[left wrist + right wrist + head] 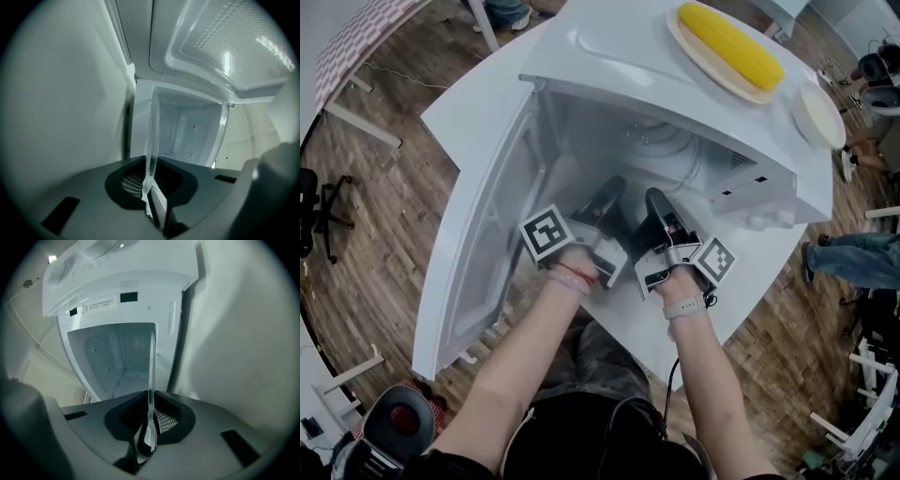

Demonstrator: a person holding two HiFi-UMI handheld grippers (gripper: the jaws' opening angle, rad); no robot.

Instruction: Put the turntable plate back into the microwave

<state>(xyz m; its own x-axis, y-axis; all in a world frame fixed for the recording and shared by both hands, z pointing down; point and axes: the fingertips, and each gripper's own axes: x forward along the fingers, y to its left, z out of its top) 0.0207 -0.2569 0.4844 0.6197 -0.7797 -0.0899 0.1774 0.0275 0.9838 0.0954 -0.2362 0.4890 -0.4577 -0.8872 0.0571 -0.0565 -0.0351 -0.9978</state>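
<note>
Plate is clamped at its rim by left gripper and right gripper; best held level and slid evenly into the microwave.

A: Clamping what in the left gripper?

B: Pinching the rim of the clear glass turntable plate, jaws closing tight on it, showing it edge-on.

A: Pointing where?

B: Facing into the open microwave cavity, speckled with dark spots, and sitting under the perforated door window.
</note>
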